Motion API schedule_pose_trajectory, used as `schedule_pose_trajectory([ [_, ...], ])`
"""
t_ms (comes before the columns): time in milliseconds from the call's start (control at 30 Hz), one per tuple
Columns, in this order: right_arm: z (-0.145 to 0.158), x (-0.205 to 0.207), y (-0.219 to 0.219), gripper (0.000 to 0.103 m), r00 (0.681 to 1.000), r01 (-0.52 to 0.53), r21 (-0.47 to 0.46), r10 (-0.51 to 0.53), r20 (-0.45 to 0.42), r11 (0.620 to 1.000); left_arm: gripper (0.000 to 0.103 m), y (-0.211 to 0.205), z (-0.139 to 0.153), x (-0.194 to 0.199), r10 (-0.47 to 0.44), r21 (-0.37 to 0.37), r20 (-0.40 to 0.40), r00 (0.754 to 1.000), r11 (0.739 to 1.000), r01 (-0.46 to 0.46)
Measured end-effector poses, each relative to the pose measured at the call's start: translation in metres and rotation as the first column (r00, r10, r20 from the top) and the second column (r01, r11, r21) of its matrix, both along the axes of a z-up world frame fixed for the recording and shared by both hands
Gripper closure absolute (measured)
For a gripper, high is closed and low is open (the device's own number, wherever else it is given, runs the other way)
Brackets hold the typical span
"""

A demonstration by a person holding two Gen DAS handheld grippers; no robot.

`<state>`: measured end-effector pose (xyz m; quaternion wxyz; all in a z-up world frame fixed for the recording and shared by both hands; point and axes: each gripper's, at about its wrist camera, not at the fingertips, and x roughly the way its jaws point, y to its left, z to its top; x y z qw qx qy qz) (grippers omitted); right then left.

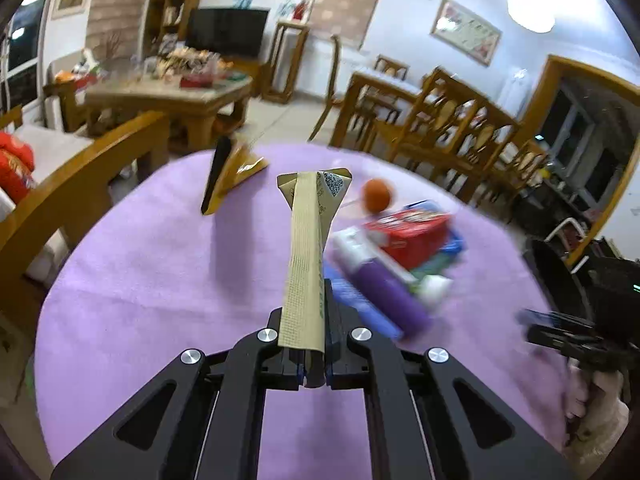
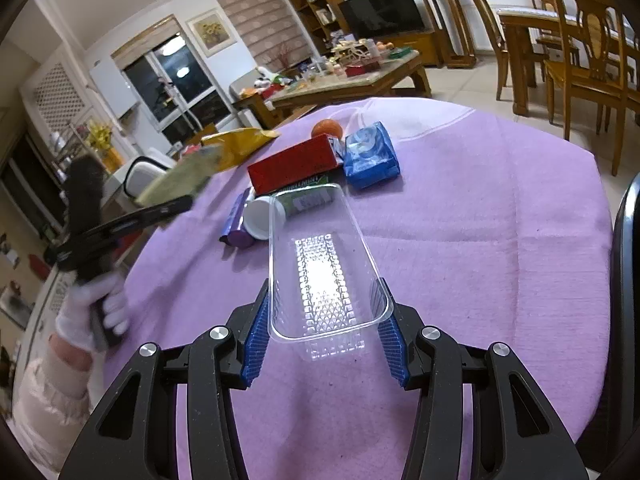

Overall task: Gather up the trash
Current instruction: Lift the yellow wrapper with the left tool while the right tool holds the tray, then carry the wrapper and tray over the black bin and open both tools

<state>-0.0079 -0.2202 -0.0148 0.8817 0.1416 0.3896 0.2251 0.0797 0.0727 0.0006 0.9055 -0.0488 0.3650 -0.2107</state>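
My left claw point(image 1: 310, 360) is clenched on a flat gold wrapper point(image 1: 306, 256) that sticks out ahead of it above the table point(image 1: 160, 280). To its right, my right claw point(image 2: 324, 336) grips a clear tray point(image 2: 320, 264). I should carry the wrapper over the tray's open top and release low.

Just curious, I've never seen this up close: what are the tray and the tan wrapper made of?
The tray looks like thin clear plastic: glossy, see-through, with a dimpled base. The wrapper seems to be a foil-lined packet: matte tan outside, crimped seam, printed code.
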Motion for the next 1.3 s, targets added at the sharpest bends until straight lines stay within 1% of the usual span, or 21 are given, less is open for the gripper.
schedule_pose_trajectory([
  [133, 0.003, -0.005, -0.004, 0.055, 1.0, 0.012, 0.019, -0.012, 0.028, 1.0, 0.096, -0.011, 0.018, -0.028, -0.031, -0.038, 0.059, 0.998, 0.999, 0.033],
  [233, 0.007, -0.006, -0.006, 0.056, 0.999, 0.02, 0.016, -0.02, 0.042, 1.0, 0.096, -0.022, 0.023, -0.042, -0.048, -0.033, 0.086, 0.995, 0.998, 0.051],
  [333, 0.011, -0.009, -0.012, 0.056, 0.998, 0.025, 0.029, -0.027, 0.051, 0.999, 0.096, -0.031, 0.026, -0.053, -0.063, -0.049, 0.096, 0.993, 0.996, 0.068],
  [433, 0.015, -0.014, -0.019, 0.056, 0.998, 0.03, 0.045, -0.032, 0.05, 0.999, 0.096, -0.038, 0.026, -0.057, -0.074, -0.059, 0.095, 0.993, 0.995, 0.08],
  [600, 0.036, -0.032, -0.041, 0.056, 0.993, 0.054, 0.053, -0.059, 0.097, 0.997, 0.096, -0.056, 0.024, -0.056, -0.099, -0.072, 0.09, 0.991, 0.992, 0.106],
  [733, 0.059, -0.051, -0.071, 0.056, 0.984, 0.095, 0.044, -0.101, 0.147, 0.994, 0.096, -0.078, 0.025, -0.056, -0.139, -0.075, 0.095, 0.986, 0.986, 0.147],
  [833, 0.07, -0.064, -0.097, 0.056, 0.976, 0.134, 0.044, -0.139, 0.168, 0.99, 0.096, -0.102, 0.027, -0.057, -0.185, -0.079, 0.102, 0.977, 0.978, 0.194],
  [933, 0.078, -0.082, -0.131, 0.056, 0.962, 0.193, 0.049, -0.199, 0.186, 0.98, 0.096, -0.132, 0.029, -0.06, -0.236, -0.078, 0.106, 0.966, 0.966, 0.245],
  [1033, 0.081, -0.096, -0.161, 0.056, 0.948, 0.245, 0.059, -0.252, 0.195, 0.968, 0.096, -0.167, 0.03, -0.062, -0.295, -0.078, 0.108, 0.949, 0.95, 0.304],
  [1133, 0.082, -0.112, -0.194, 0.056, 0.928, 0.305, 0.088, -0.317, 0.196, 0.948, 0.096, -0.195, 0.03, -0.065, -0.337, -0.074, 0.109, 0.935, 0.935, 0.346],
  [1300, 0.077, -0.137, -0.247, 0.056, 0.889, 0.398, 0.134, -0.417, 0.189, 0.908, 0.096, -0.243, 0.03, -0.07, -0.412, -0.066, 0.105, 0.905, 0.905, 0.42],
])
